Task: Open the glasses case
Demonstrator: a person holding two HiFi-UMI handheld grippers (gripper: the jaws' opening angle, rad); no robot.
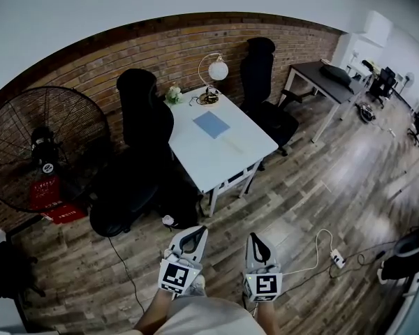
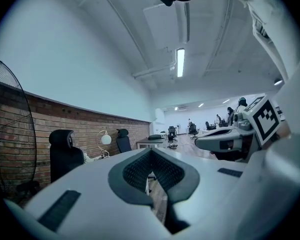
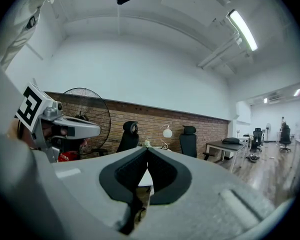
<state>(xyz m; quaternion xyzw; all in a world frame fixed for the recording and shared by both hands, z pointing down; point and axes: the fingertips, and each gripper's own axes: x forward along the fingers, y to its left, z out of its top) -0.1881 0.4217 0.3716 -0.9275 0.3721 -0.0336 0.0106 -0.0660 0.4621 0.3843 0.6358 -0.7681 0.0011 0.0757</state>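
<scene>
A white table (image 1: 248, 149) stands a few steps ahead on the wooden floor. On it lies a flat blue rectangular thing (image 1: 211, 124); from this distance I cannot tell whether it is the glasses case. My left gripper (image 1: 193, 237) and right gripper (image 1: 257, 241) are held side by side low in the head view, well short of the table, pointing toward it. Both are shut with nothing between the pads. In the left gripper view the left gripper (image 2: 151, 150) has its tips together, and the right gripper (image 3: 147, 149) shows the same in its own view.
Black office chairs stand left (image 1: 145, 110) and behind (image 1: 265, 82) the table. A globe lamp (image 1: 216, 68) and small plant (image 1: 173, 93) sit at its far end. A large floor fan (image 1: 45, 145) is at left, a dark desk (image 1: 328, 79) at right, a power strip (image 1: 337, 259) on the floor.
</scene>
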